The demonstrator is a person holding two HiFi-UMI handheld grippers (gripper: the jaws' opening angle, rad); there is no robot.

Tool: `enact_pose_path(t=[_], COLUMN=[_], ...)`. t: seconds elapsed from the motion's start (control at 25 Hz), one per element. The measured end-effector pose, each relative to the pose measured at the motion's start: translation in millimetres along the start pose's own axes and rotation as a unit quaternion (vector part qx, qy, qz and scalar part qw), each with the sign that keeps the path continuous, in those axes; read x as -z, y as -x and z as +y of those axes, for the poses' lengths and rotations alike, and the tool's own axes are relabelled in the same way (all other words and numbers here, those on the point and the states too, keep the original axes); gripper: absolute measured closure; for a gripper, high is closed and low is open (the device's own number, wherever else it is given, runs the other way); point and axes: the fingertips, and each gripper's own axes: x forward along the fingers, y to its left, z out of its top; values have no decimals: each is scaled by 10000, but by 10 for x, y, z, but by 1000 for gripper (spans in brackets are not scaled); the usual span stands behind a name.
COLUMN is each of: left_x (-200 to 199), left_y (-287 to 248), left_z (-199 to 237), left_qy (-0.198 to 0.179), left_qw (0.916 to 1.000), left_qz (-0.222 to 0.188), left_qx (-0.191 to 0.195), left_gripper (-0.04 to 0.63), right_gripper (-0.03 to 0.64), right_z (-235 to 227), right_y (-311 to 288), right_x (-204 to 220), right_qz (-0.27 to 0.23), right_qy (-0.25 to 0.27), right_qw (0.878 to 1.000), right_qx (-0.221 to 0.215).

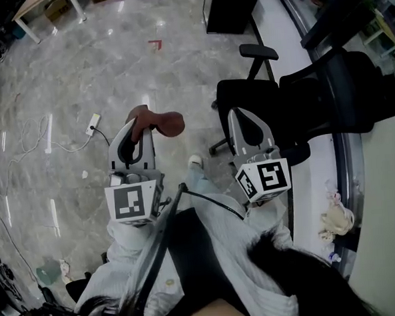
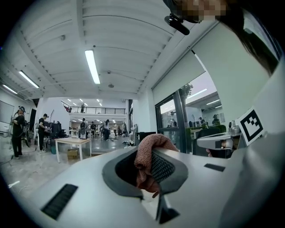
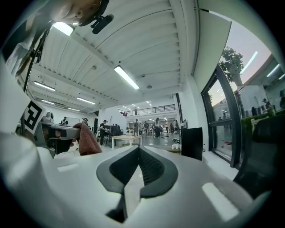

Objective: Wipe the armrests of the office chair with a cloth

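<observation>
**deskjockey:** How far along are you with the chair armrests? Done yet?

**me:** Honestly, not started, going by what I'm looking at. Big picture: glossy grey marbled floor (image 1: 67, 95) everywhere, and the black swivel office chair (image 1: 327, 92) sits at the floor's right edge, by the glass wall. Both my grippers are held out level in front of me. The left gripper (image 1: 139, 124) is clamped onto the reddish-brown terry cloth (image 1: 163, 121). It's bunched between the jaws and flops out past the tips over bare floor, well apart from the chair. The right gripper (image 1: 239, 115) is closed up tight with nothing in it. From above it lines up over the chair's seat, but I can't tell if it's touching anything.

**deskjockey:** And the armrests themselves?

**me:** The far padded black armrest (image 1: 258, 51) sticks up in the clear, no cloth near it. The near one I can't pick out for sure. So the cloth's in hand and that's the only bit ticked off. I reckon both armrests are left to wipe, and the cloth has to get over to the chair first.
</observation>
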Motion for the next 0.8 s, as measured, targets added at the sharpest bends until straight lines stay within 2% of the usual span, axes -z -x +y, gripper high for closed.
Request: enact_pose_path(t=[0.24,0.4,0.48,0.56,0.68,0.72,0.76,0.8], left_x=[-290,-314,-282,-253,-327,-352,-363,-354], left_y=[-1428,-2239,-2657,-3076,-3499,-3602,-3717,-3836], left_z=[117,-56,-222,-469,-951,-1162,-1407,-1675], left_qy=[-65,-107,-105,-114,-195,-258,-322,-368], left_qw=[9991,9945,9872,9746,9548,9446,9303,9117], left_qz=[-220,-172,-129,-72,-71,-97,-136,-168], left_qx=[358,1032,1586,2235,2966,3270,3652,4089], left_gripper=[560,560,560,560,560,560,560,560], right_gripper=[615,615,615,615,615,615,615,615], right_z=[-765,-1204,-1442,-1728,-2133,-2275,-2429,-2584], right_y=[-988,-1310,-1374,-1366,-1192,-1090,-976,-843], right_x=[-172,-141,-94,-44,-36,-41,-37,-11], right_qz=[9,132,176,208,223,202,169,143], right_qy=[114,77,42,-26,-103,-137,-180,-227], right_qw=[9997,9974,9930,9840,9678,9601,9492,9341], right_qx=[239,698,1166,1770,2505,2785,3137,3561])
